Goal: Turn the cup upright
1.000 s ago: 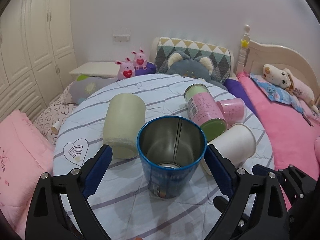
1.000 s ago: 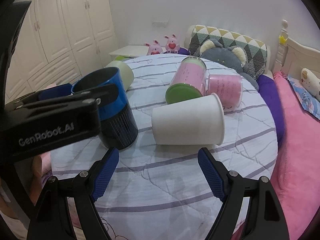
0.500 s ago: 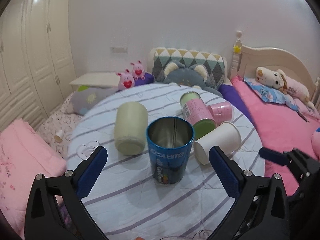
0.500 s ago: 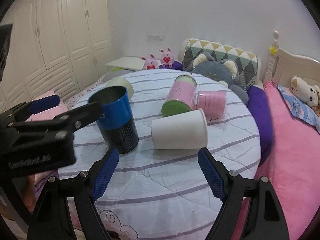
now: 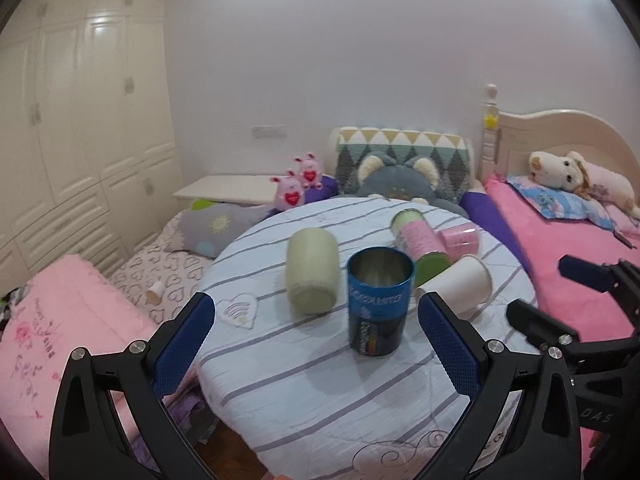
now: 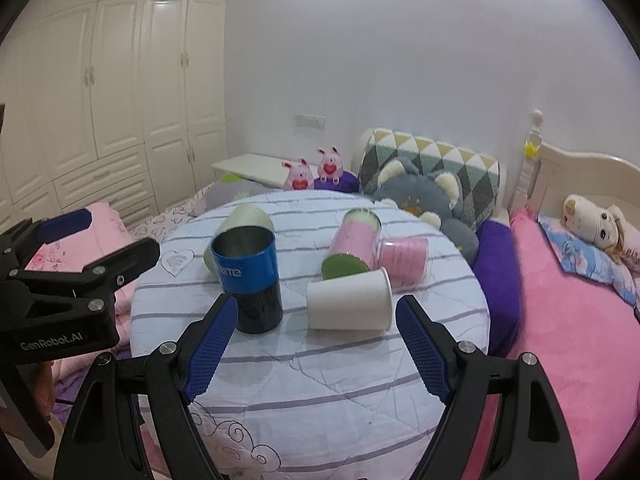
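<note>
A blue metal cup (image 5: pixel 378 302) stands upright on the round striped table (image 5: pixel 312 392), open end up; it also shows in the right wrist view (image 6: pixel 249 280). A white paper cup (image 6: pixel 349 303) lies on its side to its right, as do a pale green cup (image 5: pixel 312 280), a pink-and-green can (image 5: pixel 420 246) and a pink cup (image 6: pixel 404 262). My left gripper (image 5: pixel 316 354) is open and empty, back from the blue cup. My right gripper (image 6: pixel 316 348) is open and empty, in front of the white cup.
A bed with pink covers (image 6: pixel 580 320) and a plush toy (image 6: pixel 596 226) is to the right. Plush cushions (image 5: pixel 400 178) sit behind the table. White wardrobes (image 5: pixel 80 120) line the left wall. Pink bedding (image 5: pixel 60 320) lies left of the table.
Both grippers have pulled back and up from the table. The left gripper's jaws were around the blue cup and now stand clear of it; the cup stays upright.
</note>
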